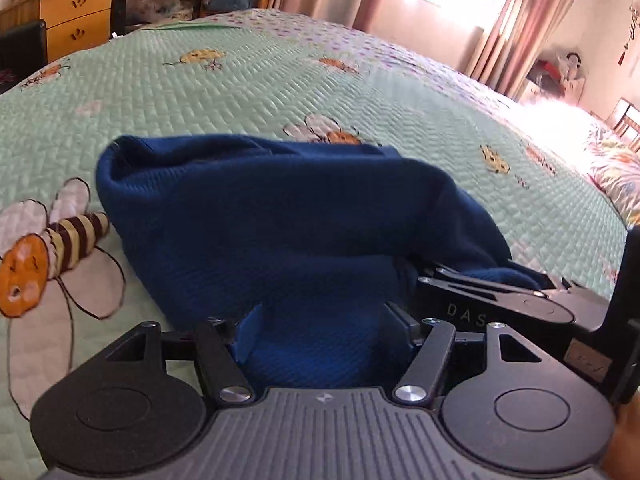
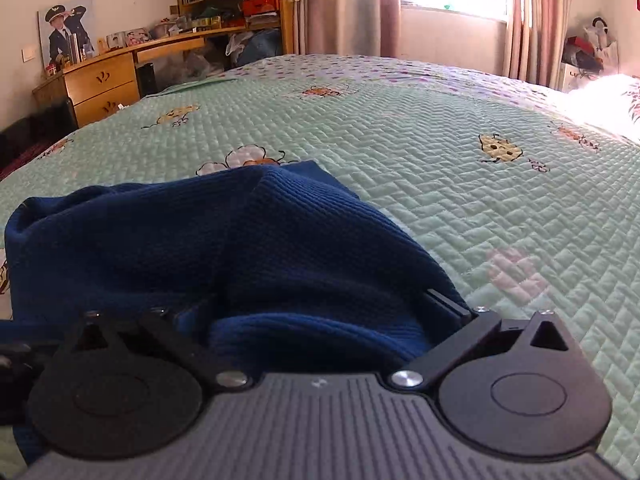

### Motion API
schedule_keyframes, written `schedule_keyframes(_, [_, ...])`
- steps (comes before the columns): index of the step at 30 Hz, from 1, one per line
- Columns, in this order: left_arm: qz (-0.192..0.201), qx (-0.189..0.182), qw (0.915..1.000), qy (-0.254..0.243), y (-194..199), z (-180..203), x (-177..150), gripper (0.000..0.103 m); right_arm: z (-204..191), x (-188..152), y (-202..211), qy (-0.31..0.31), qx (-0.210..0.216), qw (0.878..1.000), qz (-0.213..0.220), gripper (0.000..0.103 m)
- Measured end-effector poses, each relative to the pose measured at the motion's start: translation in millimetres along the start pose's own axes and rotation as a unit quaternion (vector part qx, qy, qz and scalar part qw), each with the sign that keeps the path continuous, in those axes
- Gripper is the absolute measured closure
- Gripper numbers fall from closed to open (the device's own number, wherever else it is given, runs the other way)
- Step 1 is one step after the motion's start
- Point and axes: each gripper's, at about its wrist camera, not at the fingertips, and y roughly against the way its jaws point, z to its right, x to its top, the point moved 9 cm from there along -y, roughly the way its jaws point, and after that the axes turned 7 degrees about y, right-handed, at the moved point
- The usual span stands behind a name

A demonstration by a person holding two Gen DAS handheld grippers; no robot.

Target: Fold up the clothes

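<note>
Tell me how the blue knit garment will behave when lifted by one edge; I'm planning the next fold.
Probably floppy: the blue knit garment already slumps in soft rounded folds on the quilted bedspread. Its thick ribbed weave suggests some weight, so it would likely sag and drape. The textured knit looks unlikely to slip.

navy sweater [image 1: 260, 216] (waffle-knit), bee-print quilt [image 1: 240, 80]

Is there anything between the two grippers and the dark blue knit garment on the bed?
Nothing visible. The dark blue knit garment already lies between the fingers of both the left gripper and the right gripper.
</note>
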Motion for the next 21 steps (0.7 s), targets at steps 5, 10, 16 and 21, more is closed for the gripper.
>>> schedule_keyframes(5, [0.004,0.014,0.9998,-0.01,-0.1,4.6,-4.1,0.028,-3.7,0.6,-0.3,-0.002,0.005,1.0,0.013,0.0])
schedule_keyframes(10, [0.007,0.023,0.9996,-0.012,-1.1,8.2,-3.2,0.025,-6.7,3.9,-5.1,-0.001,0.002,1.0,0.01,0.0])
schedule_keyframes(16, [0.002,0.036,0.9993,-0.001,-0.3,8.5,-1.2,0.025,-4.5,4.9,-7.1,-0.01,0.007,1.0,0.009,0.0])
schedule_keyframes(21, [-0.004,0.053,0.9986,0.0,2.7,9.2,-2.3,0.024,-4.3,4.7,-7.0,-0.013,0.009,1.0,0.012,0.0])
